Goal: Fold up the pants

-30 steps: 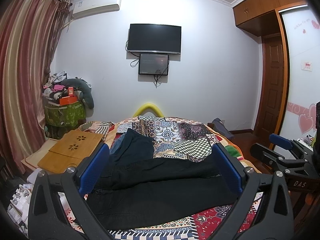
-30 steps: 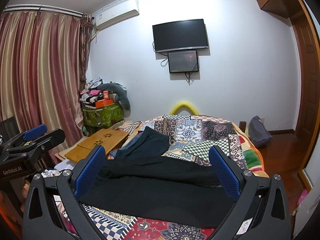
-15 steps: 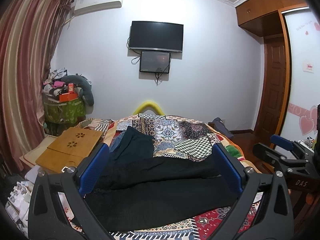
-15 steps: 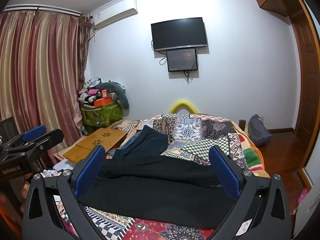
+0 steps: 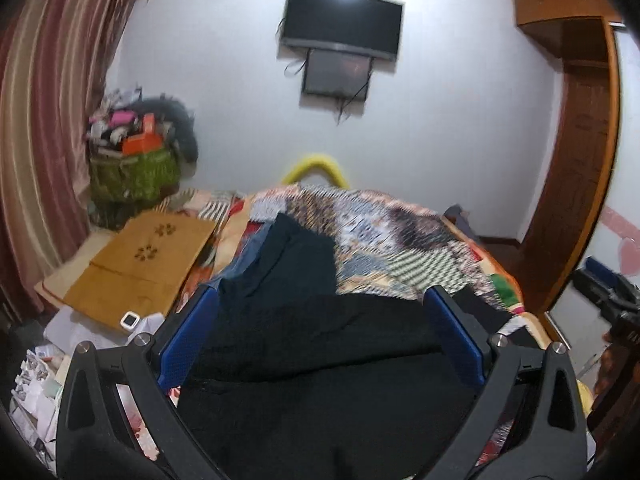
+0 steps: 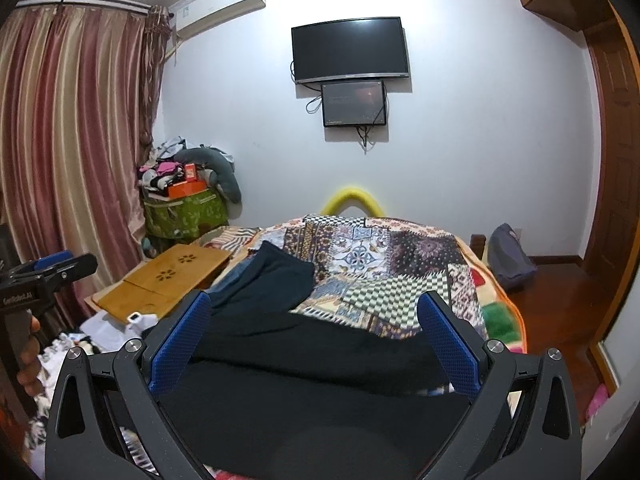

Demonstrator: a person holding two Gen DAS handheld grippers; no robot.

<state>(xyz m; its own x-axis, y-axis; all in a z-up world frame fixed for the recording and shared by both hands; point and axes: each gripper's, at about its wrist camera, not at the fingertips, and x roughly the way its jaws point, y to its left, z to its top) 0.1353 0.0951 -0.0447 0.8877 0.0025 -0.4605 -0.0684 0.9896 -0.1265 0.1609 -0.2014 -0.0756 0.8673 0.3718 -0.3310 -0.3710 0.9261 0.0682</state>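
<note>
Black pants (image 5: 320, 360) lie spread across the near end of the bed, also in the right wrist view (image 6: 312, 380). My left gripper (image 5: 320, 300) is open and empty, its blue pads wide apart above the pants. My right gripper (image 6: 314, 300) is open and empty too, held above the same pants. The left gripper shows at the left edge of the right wrist view (image 6: 52, 268). The right gripper shows at the right edge of the left wrist view (image 5: 600, 280). The left wrist view is blurred.
A second dark garment (image 6: 272, 280) lies further back on the patchwork bedspread (image 6: 380, 256). A wooden lap table (image 6: 168, 280) sits left of the bed. A green bag piled with things (image 6: 184, 208) stands by the curtain. A TV (image 6: 350, 50) hangs on the wall.
Both grippers have moved forward and tilted down toward the pants, which now fill more of each view. Both stay open.
</note>
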